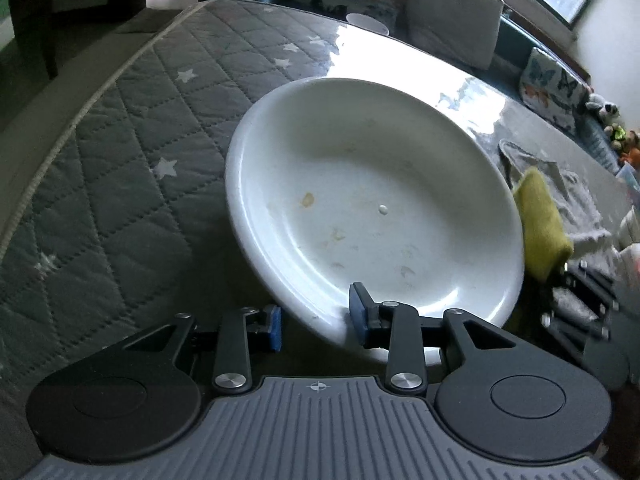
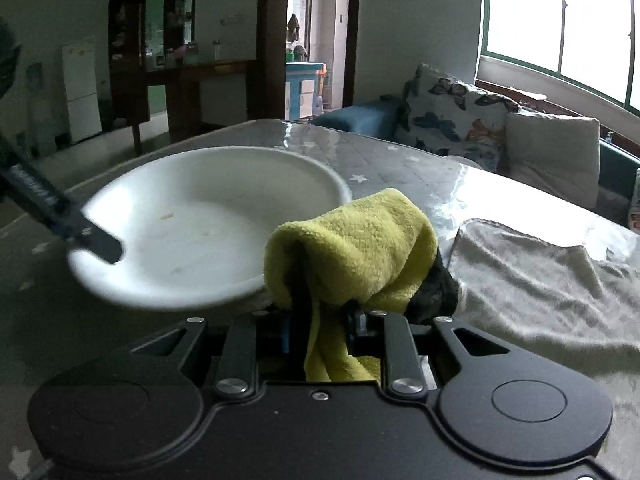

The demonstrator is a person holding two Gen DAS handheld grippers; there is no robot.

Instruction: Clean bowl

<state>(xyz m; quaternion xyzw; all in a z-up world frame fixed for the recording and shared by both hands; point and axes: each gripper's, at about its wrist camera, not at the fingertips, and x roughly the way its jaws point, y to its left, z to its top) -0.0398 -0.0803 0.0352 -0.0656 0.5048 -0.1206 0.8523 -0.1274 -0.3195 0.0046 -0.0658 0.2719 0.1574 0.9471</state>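
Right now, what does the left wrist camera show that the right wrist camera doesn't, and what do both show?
Only the left wrist view shows the left gripper clamping the near rim of the bowl, the small food stains scattered inside it, and a white cup at the table's far edge.

Only the right wrist view shows the right gripper pinching the yellow cloth between its fingers, plus a white fridge and doorway beyond.

Both show the bowl, the yellow cloth beside it, the grey towel and the quilted table cover.
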